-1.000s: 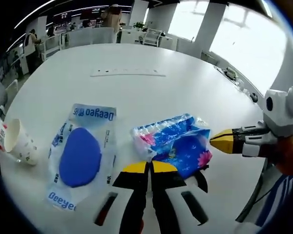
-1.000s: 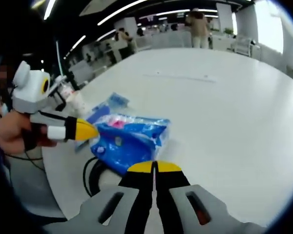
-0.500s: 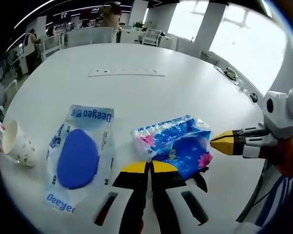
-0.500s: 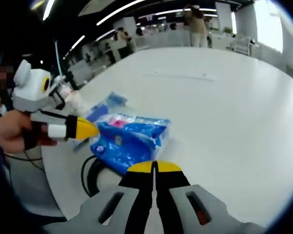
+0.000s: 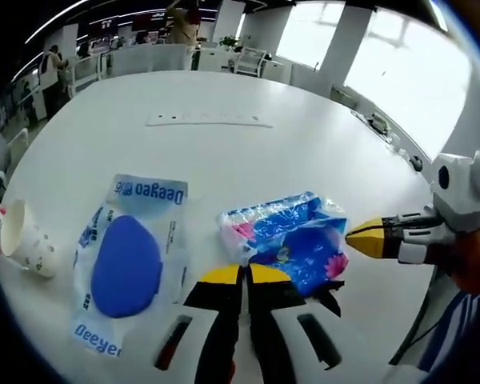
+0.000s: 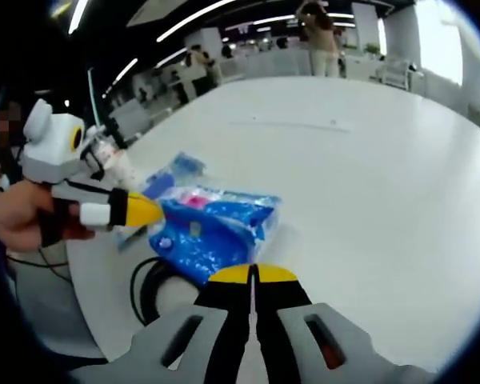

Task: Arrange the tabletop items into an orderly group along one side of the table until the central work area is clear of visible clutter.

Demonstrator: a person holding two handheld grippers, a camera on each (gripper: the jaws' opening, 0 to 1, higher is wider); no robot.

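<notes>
A blue floral tissue pack (image 5: 286,240) lies on the white table (image 5: 224,160), just beyond my shut left gripper (image 5: 244,274). To its left lies a flat Deeyeo wipes packet (image 5: 128,260) with a blue oval. A paper cup (image 5: 20,238) lies on its side at the far left edge. My right gripper (image 5: 368,238) comes in from the right, shut, its yellow tip just off the tissue pack's right end. In the right gripper view, the tissue pack (image 6: 212,226) sits ahead of my shut right gripper (image 6: 253,274), with the left gripper (image 6: 144,210) at its left end.
A black cable (image 6: 148,282) loops at the table's near edge beside the tissue pack. A long flat socket panel (image 5: 208,120) is set into the table farther off. Chairs, desks and people stand in the background beyond the table. A hand (image 6: 20,216) holds the left gripper.
The left gripper view has drifted slightly, so the wipes packet and cup sit a little lower and further left. Both grippers stay shut and the items lie as before.
</notes>
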